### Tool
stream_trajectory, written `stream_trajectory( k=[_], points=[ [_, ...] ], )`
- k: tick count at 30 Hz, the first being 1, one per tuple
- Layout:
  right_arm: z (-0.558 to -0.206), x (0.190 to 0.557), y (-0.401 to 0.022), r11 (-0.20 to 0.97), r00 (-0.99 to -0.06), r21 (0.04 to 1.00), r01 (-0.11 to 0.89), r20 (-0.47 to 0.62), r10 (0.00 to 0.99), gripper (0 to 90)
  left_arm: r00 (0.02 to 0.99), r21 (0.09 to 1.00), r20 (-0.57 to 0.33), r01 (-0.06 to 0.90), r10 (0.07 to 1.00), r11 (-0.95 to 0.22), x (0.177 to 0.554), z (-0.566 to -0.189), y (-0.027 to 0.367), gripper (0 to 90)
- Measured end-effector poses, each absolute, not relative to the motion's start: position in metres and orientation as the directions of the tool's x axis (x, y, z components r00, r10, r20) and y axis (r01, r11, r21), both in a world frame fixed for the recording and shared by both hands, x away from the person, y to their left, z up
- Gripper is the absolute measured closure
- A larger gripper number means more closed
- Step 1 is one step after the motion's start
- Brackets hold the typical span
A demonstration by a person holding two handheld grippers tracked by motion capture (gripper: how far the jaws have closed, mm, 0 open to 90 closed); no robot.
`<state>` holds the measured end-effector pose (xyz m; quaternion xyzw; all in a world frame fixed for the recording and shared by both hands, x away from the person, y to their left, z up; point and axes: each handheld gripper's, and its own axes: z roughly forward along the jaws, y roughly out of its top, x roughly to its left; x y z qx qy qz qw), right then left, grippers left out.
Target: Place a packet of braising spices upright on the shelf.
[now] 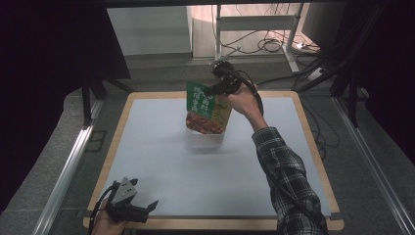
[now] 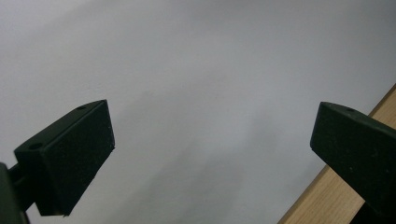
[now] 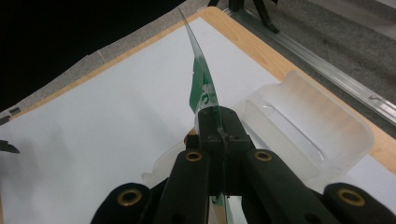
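Note:
A green food pouch (image 1: 204,108) with a picture of a stew hangs in the air over the far middle of the table. My right gripper (image 1: 219,84) is shut on its top right edge. In the right gripper view the pouch (image 3: 203,86) shows edge-on, pinched between the closed jaws of the right gripper (image 3: 219,125). Directly under it sits a clear plastic tray (image 3: 306,123), faint in the high view below the pouch (image 1: 208,142). My left gripper (image 1: 143,205) rests at the near left corner, open with nothing in it, its jaws wide apart over the mat (image 2: 212,149).
A white mat (image 1: 195,171) covers the wooden table (image 1: 215,224); its wood edge shows beside the left gripper's jaw (image 2: 322,196). Metal rails (image 1: 66,171) run along both sides. Cables and a frame leg (image 1: 291,46) lie on the floor beyond the far edge.

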<state>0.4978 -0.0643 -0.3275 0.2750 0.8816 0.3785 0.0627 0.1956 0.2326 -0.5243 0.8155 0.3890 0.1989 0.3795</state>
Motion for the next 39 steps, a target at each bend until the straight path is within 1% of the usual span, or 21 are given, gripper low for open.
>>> stream_trajectory(
  k=[2, 5, 12, 15, 24, 29, 32, 39],
  points=[
    [-0.337, 0.500, -0.061, 0.557, -0.843, 0.707, 0.435, 0.102, 0.528, 89.1, 0.622, 0.771, 0.036, 0.480, 0.782, -0.417, 0.196, -0.524, 0.233, 0.0],
    [-0.339, 0.501, -0.060, 0.543, -0.839, 0.716, 0.440, 0.111, 0.533, 89.1, 0.620, 0.774, 0.033, 0.480, 0.784, -0.413, 0.196, -0.524, 0.232, 0.0],
    [-0.346, 0.501, -0.065, 0.530, -0.840, 0.748, 0.399, 0.068, 0.538, 88.7, 0.622, 0.772, 0.037, 0.479, 0.782, -0.418, 0.195, -0.524, 0.232, 0.0],
    [-0.346, 0.501, -0.065, 0.533, -0.845, 0.756, 0.380, 0.048, 0.533, 86.1, 0.623, 0.771, 0.039, 0.479, 0.781, -0.420, 0.195, -0.524, 0.232, 0.0],
    [-0.348, 0.499, -0.067, 0.516, -0.842, 0.783, 0.348, 0.020, 0.539, 69.2, 0.626, 0.770, 0.040, 0.478, 0.779, -0.423, 0.195, -0.524, 0.232, 0.0],
    [-0.344, 0.497, -0.069, 0.501, -0.834, 0.801, 0.328, -0.004, 0.552, 56.7, 0.626, 0.769, 0.041, 0.478, 0.779, -0.425, 0.196, -0.524, 0.231, 0.0],
    [-0.344, 0.496, -0.071, 0.492, -0.822, 0.803, 0.337, -0.004, 0.570, 47.1, 0.629, 0.766, 0.042, 0.478, 0.777, -0.429, 0.195, -0.524, 0.231, 0.0],
    [-0.345, 0.495, -0.074, 0.476, -0.824, 0.811, 0.340, 0.013, 0.566, 34.7, 0.629, 0.767, 0.040, 0.479, 0.777, -0.427, 0.196, -0.524, 0.231, 0.0]
  ],
)
